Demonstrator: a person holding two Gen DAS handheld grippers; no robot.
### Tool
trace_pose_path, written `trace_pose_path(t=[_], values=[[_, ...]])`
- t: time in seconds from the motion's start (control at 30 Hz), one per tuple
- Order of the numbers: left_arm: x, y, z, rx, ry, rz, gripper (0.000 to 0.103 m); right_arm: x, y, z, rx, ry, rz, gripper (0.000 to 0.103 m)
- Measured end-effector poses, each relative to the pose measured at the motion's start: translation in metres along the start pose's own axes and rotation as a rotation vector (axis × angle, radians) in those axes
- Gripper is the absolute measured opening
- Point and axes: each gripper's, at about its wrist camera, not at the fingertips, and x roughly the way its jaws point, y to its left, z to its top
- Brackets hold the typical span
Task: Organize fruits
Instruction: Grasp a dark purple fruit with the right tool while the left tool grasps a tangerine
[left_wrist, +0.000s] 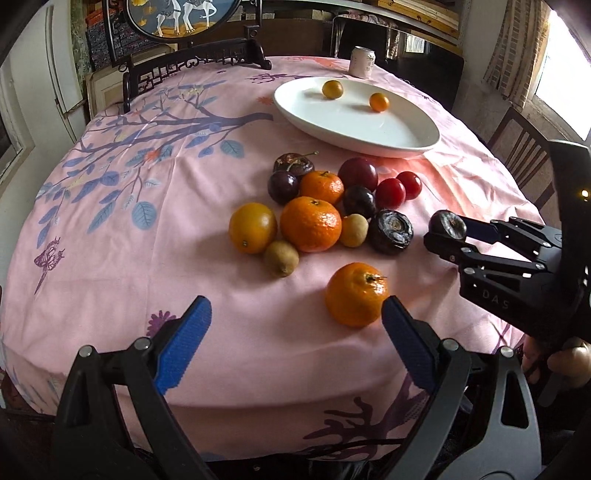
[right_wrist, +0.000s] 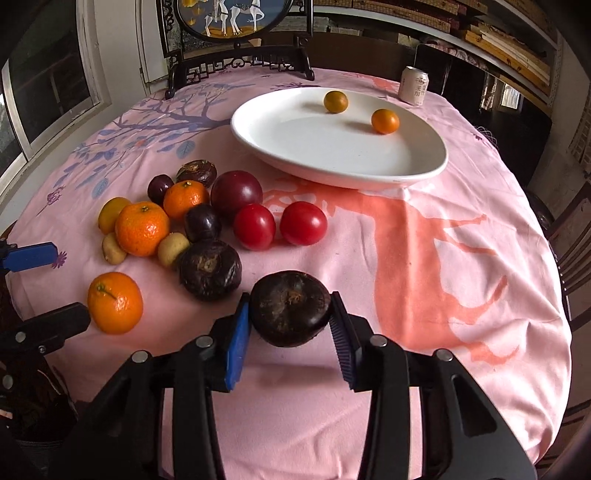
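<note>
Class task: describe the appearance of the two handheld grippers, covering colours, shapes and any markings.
Both are black plastic linkage frames with silver pivot bolts. The left gripper has two blue ribbed finger pads on curved black arms. The right gripper has matching blue ribbed pads; seen from the left wrist view, its body carries faint "DAS" lettering. No sleeves are visible.

left wrist: low at near table edge, faces the plate
right wrist: same, further right, closer
shared: fruit pile, plate
</note>
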Motion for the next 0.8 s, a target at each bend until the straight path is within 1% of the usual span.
trace_pose_path(t=[0.07, 0.17, 0.23, 0.27, 0.3, 0.33, 0.37, 0.43, 0.57, 0.8], values=[[0.006, -0.007, 0.0, 0.01, 0.016, -0.011, 0.095, -0.011, -0.004, -0.008, 0.008, -0.012, -0.007, 0.042], [0.016, -0.016, 0.002, 0.014, 0.035, -0.006, 0.093, -0.021, -0.008, -0.018, 0.025, -0.018, -0.003, 0.042], [0.023, -0.018, 0.004, 0.007, 0.047, -0.007, 0.083, -0.025, -0.01, -0.021, 0.031, -0.024, 0.005, 0.042], [0.027, -0.019, 0.004, 0.003, 0.059, -0.017, 0.069, -0.026, -0.01, -0.022, 0.035, -0.027, 0.01, 0.042], [0.031, -0.019, 0.004, -0.006, 0.07, -0.035, 0.061, -0.027, -0.011, -0.022, 0.039, -0.03, 0.015, 0.042], [0.03, -0.02, 0.005, -0.004, 0.054, -0.027, 0.055, -0.027, -0.011, -0.023, 0.042, -0.032, 0.018, 0.042], [0.029, -0.022, 0.005, 0.001, 0.051, -0.029, 0.041, -0.027, -0.01, -0.023, 0.044, -0.033, 0.021, 0.042], [0.024, -0.022, 0.005, 0.0, 0.04, -0.058, 0.041, -0.028, -0.012, -0.023, 0.05, -0.037, 0.028, 0.042], [0.013, -0.025, 0.006, 0.011, 0.007, -0.06, 0.041, -0.03, -0.015, -0.024, 0.073, -0.046, 0.045, 0.042], [0.003, -0.021, 0.012, 0.004, -0.015, -0.088, 0.04, -0.033, -0.022, -0.021, 0.115, -0.056, 0.064, 0.042]])
